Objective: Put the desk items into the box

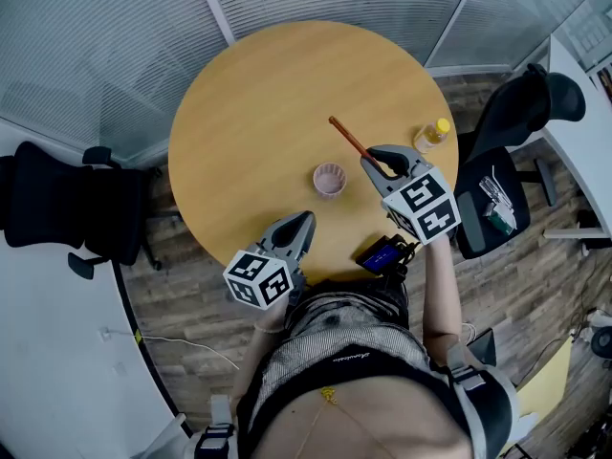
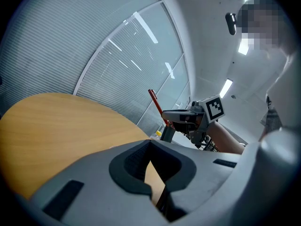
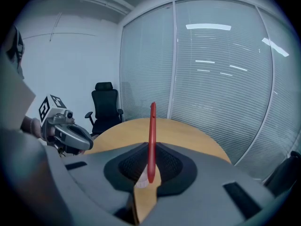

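Note:
My right gripper [image 1: 375,161] is shut on a red pen [image 1: 348,139] and holds it above the round wooden table [image 1: 258,94]. The pen's free end points up and to the far left. In the right gripper view the pen [image 3: 152,135] stands nearly upright between the pads of the right gripper [image 3: 149,167]. A small pink cup [image 1: 329,178] stands on the table just left of it. My left gripper [image 1: 298,223] hovers at the table's near edge, its jaws together with nothing in them. From the left gripper [image 2: 151,166] I see the right gripper [image 2: 181,117] with the pen [image 2: 156,105].
A small bottle with a yellow cap [image 1: 432,135] stands near the table's right edge. A dark blue flat item [image 1: 382,254] lies at the near edge. Black office chairs stand at the left [image 1: 67,208] and right [image 1: 516,122]. Glass walls with blinds run behind the table.

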Motion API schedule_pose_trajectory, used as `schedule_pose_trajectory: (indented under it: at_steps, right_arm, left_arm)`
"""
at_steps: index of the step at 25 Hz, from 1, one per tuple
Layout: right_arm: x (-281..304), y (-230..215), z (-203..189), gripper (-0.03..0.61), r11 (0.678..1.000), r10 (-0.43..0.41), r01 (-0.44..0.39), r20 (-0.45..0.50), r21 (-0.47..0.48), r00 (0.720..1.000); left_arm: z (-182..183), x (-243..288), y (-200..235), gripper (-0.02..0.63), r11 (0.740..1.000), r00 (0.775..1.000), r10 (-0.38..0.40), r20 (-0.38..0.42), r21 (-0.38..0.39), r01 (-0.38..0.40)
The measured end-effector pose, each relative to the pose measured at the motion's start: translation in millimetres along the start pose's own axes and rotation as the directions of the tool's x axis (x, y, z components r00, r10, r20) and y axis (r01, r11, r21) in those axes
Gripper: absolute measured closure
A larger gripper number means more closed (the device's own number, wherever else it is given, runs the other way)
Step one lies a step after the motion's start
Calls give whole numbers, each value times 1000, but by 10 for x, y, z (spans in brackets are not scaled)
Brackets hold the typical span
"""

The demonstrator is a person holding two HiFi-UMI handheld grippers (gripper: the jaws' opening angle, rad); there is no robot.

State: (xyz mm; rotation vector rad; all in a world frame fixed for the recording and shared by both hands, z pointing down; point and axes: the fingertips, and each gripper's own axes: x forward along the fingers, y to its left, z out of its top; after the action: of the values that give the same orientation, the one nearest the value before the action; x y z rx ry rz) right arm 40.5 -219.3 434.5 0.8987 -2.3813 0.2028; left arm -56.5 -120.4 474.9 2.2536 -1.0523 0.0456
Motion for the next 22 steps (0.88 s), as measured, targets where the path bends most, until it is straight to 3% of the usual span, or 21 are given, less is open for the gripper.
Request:
schedule_pose_trajectory:
  at_steps: [12,22]
  right_arm:
    - [157,117,64,517,999,37,-37,15,-8,999]
    - [409,170,-452,517,999,37,-34,-129,23,991]
  left_arm:
    - [-18,-52,108,612,1000,1000,21,0,-23,-21]
    - [-9,11,144,612,1000,1000,-3,-8,-28,3]
